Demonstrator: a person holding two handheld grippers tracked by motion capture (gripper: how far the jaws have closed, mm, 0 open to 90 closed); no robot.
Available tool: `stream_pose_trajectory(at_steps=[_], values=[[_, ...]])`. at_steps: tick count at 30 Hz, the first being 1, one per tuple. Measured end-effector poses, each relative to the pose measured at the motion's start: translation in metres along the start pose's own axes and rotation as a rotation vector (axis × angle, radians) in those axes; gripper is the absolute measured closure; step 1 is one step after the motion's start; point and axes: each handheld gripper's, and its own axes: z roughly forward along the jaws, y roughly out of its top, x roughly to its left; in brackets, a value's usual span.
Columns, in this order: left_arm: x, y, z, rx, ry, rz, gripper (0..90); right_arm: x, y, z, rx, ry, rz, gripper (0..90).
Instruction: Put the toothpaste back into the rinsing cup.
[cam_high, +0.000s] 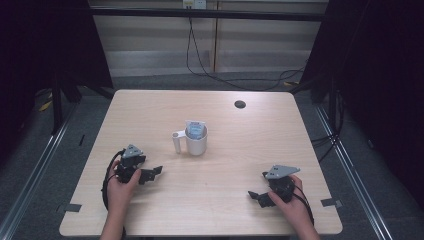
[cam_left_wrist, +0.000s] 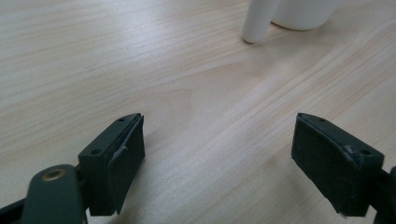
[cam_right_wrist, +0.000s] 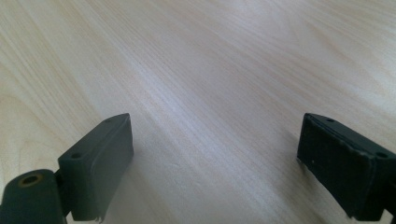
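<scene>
A white mug (cam_high: 196, 141) stands upright in the middle of the table (cam_high: 240, 150), its handle (cam_high: 177, 142) turned left. A bluish-grey packet (cam_high: 195, 129) sticks out of its top. My left gripper (cam_high: 152, 175) rests at the front left, held by a hand, open and pointing right, a little short of the mug. In the left gripper view the jaws (cam_left_wrist: 219, 126) stand wide apart with nothing between them, and the mug's base (cam_left_wrist: 303, 13) and handle (cam_left_wrist: 257, 23) show at the top. My right gripper (cam_high: 256, 184) sits at the front right, open, over bare wood (cam_right_wrist: 215, 126).
A round black cable hole (cam_high: 240, 104) lies in the tabletop at the back right. Behind the table, black cables (cam_high: 220, 75) trail over the floor. Dark curtains and metal frame rails (cam_high: 30, 170) flank both sides.
</scene>
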Motion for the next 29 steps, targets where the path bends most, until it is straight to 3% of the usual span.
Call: stream_pose_trajectory(at_steps=[6, 9, 29], values=[[-0.0043, 0.0005, 0.0021, 0.026, 0.023, 0.041, 16.7, 0.0000, 0.0000, 0.0000, 0.000, 0.000, 0.000, 10.0], [-0.0082, 0.0012, 0.0039, 0.055, 0.043, 0.102, 14.4, 0.0000, 0.0000, 0.0000, 0.000, 0.000, 0.000, 10.0], [-0.0077, 0.0013, 0.0037, 0.059, 0.041, 0.101, 13.8, 0.0000, 0.0000, 0.0000, 0.000, 0.000, 0.000, 10.0]])
